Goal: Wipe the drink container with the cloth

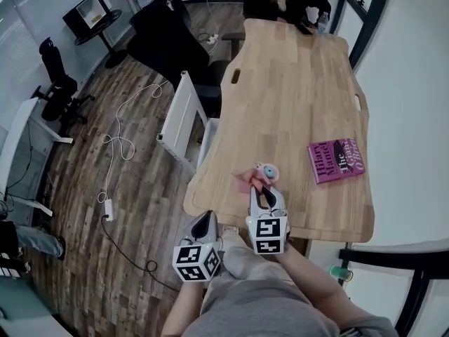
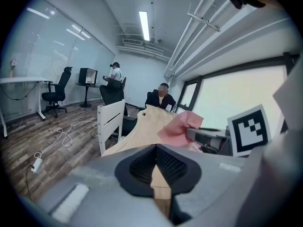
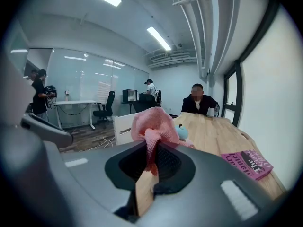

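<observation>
At the table's [image 1: 295, 97] near edge, your right gripper [image 3: 150, 155] pinches a fold of the pink cloth [image 3: 151, 122]. Just beyond it sits the blue container [image 3: 182, 132]. Your left gripper [image 2: 155, 162], jaws together and empty, hangs beside the right 1

Closed left tool [image 1: 205, 217]; clamped right tool [image 1: 264, 190].

cloth [image 1: 250, 180] on table [image 1: 284, 97] | drink container [image 1: 267, 172] beside it | book [image 1: 336, 160] further right
</observation>
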`<move>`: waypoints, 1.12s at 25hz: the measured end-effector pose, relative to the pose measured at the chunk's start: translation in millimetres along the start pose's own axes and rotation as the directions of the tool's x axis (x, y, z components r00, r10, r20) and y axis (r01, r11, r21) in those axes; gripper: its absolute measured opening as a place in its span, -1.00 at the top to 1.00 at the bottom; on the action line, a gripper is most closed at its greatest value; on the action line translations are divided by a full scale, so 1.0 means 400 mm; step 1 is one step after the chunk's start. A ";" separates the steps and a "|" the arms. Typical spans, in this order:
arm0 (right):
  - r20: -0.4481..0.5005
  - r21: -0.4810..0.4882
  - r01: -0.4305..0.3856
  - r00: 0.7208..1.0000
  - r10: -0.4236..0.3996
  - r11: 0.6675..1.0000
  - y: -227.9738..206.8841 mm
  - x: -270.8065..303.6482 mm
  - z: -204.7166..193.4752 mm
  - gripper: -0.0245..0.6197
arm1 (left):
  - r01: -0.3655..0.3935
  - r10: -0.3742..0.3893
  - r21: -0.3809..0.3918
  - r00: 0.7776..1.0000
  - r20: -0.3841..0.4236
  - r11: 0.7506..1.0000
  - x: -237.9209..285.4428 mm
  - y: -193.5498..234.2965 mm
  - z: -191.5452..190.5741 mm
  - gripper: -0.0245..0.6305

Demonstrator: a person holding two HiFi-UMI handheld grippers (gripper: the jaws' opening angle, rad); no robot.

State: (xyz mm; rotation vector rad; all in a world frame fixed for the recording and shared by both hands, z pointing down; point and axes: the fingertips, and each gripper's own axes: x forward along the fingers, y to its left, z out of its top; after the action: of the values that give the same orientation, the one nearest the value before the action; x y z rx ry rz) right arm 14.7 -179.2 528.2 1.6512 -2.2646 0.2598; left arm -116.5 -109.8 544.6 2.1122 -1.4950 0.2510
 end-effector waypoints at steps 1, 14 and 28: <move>-0.005 0.002 0.008 1.000 -0.008 1.000 0.003 0.001 -0.004 0.84 | 0.002 -0.002 0.002 1.000 -0.002 1.000 0.006 0.003 0.003 0.91; -0.100 0.100 0.040 0.994 -0.030 0.994 0.001 0.024 -0.102 0.84 | 0.016 -0.016 -0.006 0.999 -0.034 1.000 0.062 0.018 -0.001 0.91; -0.236 0.191 0.031 0.972 0.016 0.981 0.023 0.079 -0.233 0.84 | 0.010 -0.010 0.005 0.999 -0.053 1.000 0.060 0.025 -0.007 0.91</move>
State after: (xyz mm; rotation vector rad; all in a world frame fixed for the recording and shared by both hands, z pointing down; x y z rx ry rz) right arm 11.5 -173.5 626.7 1.6212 -2.1080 0.6582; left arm -116.4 -130.3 560.7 2.1003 -1.4546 0.3049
